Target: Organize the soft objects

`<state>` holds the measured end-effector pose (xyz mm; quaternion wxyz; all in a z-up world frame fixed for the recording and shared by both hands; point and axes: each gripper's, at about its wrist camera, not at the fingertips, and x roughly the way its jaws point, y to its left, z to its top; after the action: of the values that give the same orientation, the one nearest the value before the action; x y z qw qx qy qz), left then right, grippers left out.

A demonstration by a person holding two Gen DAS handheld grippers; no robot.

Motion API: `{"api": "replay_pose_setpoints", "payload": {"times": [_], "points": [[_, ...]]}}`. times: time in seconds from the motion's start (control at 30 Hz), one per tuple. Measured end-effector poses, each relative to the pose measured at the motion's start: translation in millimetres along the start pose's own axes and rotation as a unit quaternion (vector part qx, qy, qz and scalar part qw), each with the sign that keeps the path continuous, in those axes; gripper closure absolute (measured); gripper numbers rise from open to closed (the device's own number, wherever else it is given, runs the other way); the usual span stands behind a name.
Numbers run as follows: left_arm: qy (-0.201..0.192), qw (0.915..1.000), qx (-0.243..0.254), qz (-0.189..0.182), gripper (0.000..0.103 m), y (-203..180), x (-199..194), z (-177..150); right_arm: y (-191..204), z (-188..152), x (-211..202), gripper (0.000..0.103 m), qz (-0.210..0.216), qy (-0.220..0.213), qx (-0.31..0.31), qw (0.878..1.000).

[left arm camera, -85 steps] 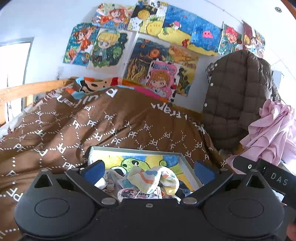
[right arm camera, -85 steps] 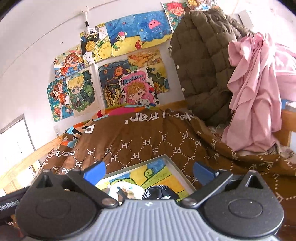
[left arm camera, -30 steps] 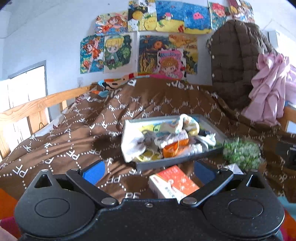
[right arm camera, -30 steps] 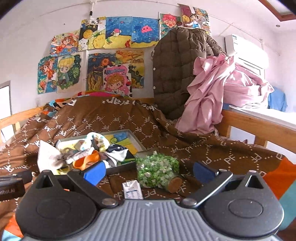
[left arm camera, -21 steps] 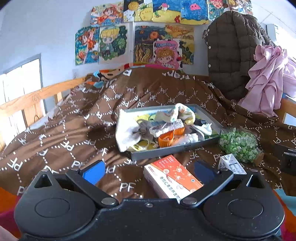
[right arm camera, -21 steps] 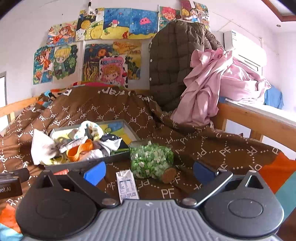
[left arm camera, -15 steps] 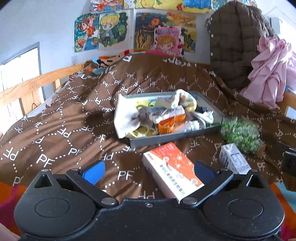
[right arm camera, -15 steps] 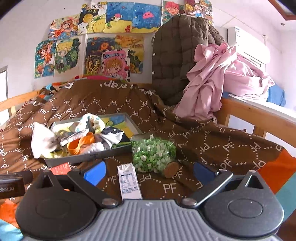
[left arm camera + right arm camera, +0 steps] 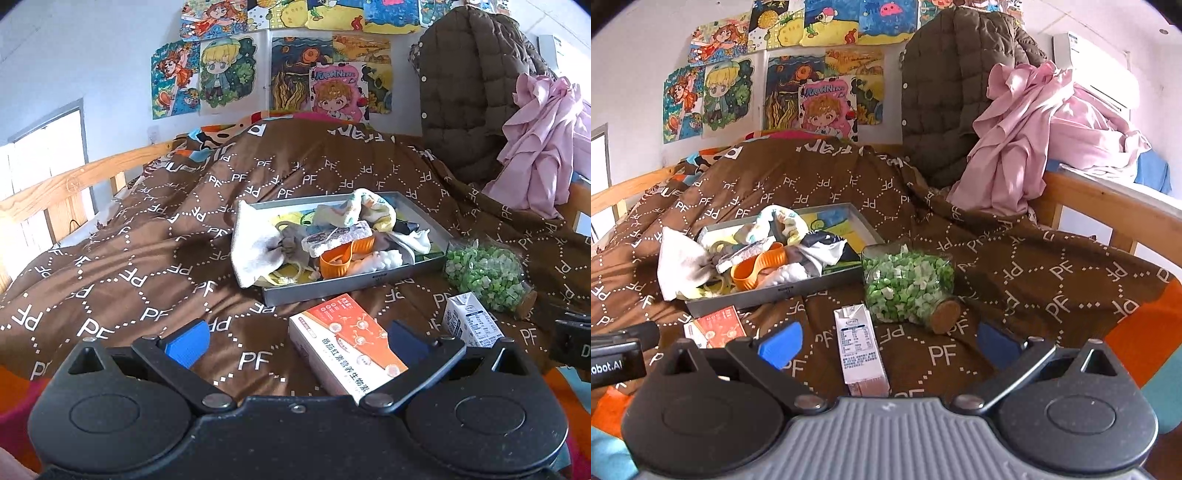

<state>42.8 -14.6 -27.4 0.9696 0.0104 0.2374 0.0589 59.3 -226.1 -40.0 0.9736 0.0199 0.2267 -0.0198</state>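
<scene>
A grey metal tray (image 9: 354, 285) (image 9: 768, 295) lies on the brown quilt, heaped with soft things: a white cloth (image 9: 255, 247) (image 9: 681, 266) hanging over its left rim, socks (image 9: 365, 212) (image 9: 783, 221), a sponge (image 9: 338, 236) and an orange cup (image 9: 334, 260) (image 9: 753, 271). My left gripper (image 9: 295, 341) is open, held back from the tray above an orange and white box (image 9: 347, 347). My right gripper (image 9: 886, 341) is open too, over a small milk carton (image 9: 860, 347). Neither gripper holds anything.
A jar of green and white pieces (image 9: 908, 284) (image 9: 484, 273) lies on its side right of the tray. The milk carton (image 9: 469, 321) sits beside the box (image 9: 716, 326). A brown coat (image 9: 960, 92) and pink clothes (image 9: 1034, 136) hang at the back right. Wooden bed rails (image 9: 66, 184) (image 9: 1108, 199) border the quilt.
Both grippers have drawn back and away from the tray, so the box, carton and jar have come into view in front of it. Both stay open.
</scene>
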Motion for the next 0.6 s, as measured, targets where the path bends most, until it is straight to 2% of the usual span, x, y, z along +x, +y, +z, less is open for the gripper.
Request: {"api": "replay_pose_setpoints", "payload": {"times": [0.6], "points": [[0.008, 0.9999, 0.006, -0.004, 0.001, -2.4, 3.5, -1.7, 3.7, -1.5, 4.7, 0.0, 0.013, 0.01, -0.007, 1.0]]}}
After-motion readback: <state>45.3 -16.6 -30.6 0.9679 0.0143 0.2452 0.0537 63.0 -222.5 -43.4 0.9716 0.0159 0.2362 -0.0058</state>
